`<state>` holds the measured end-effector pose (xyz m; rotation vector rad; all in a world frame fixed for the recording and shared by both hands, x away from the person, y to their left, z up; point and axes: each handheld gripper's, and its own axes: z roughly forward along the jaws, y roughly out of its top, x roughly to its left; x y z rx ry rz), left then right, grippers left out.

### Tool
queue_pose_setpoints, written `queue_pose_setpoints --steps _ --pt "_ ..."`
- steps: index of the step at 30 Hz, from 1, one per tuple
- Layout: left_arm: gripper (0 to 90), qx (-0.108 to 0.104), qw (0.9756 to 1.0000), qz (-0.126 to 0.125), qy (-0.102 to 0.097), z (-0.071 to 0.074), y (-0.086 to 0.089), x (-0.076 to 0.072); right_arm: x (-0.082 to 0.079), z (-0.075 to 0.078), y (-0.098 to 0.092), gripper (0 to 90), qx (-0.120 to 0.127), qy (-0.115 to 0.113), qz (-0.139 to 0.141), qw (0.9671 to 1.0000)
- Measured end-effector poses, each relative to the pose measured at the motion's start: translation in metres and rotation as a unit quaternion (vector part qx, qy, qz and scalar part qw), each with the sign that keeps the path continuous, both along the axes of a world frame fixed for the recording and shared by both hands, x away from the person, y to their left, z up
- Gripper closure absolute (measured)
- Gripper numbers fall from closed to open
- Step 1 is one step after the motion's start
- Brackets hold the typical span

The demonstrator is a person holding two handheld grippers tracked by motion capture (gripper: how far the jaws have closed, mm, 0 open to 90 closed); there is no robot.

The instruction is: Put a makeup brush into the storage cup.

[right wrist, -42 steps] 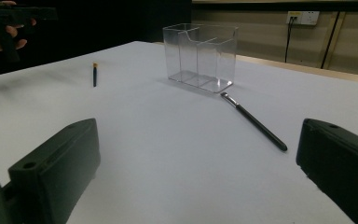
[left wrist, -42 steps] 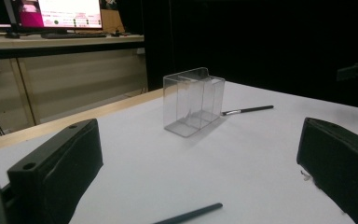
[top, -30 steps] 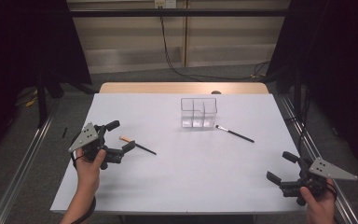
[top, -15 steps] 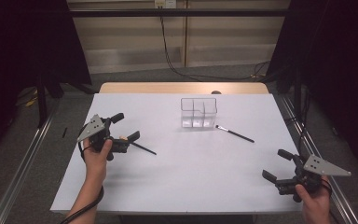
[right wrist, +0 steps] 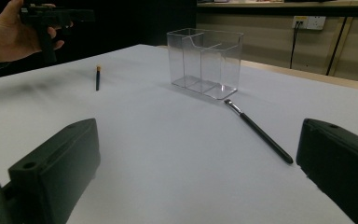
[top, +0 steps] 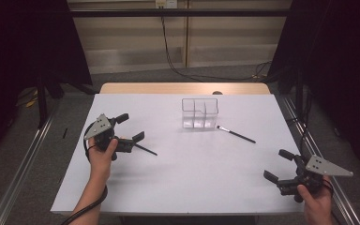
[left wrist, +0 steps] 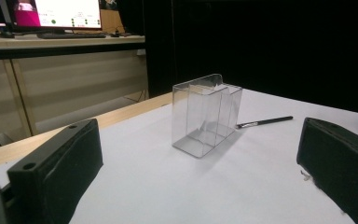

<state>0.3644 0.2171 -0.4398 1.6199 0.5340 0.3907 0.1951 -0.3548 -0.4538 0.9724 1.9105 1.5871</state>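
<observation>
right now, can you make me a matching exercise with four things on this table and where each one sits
Things:
1. clear plastic organizer
2. black makeup brush
3. short black pencil with an orange tip
4. right gripper

Places:
A. lying flat just right of the organizer's base
B. near the table's front right corner, jaws open and empty
C. standing upright toward the far middle of the table
D. lying on the table close by the left gripper

Pairs: 1-C, 2-A, 3-D, 4-B
</observation>
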Motion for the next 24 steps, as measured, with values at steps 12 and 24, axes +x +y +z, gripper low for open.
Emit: queue_pose_setpoints --steps 12,24 --pt "0.0 0.035 0.9986 -0.007 0.040 0.001 0.000 0.007 -0.003 0.000 -0.002 0.0 -0.001 -0.001 -0.003 1.0000" --pt "0.0 0.086 0.9930 -0.015 0.079 0.002 0.000 0.015 -0.002 0.000 -0.001 0.0 -0.003 0.000 0.000 1.0000"
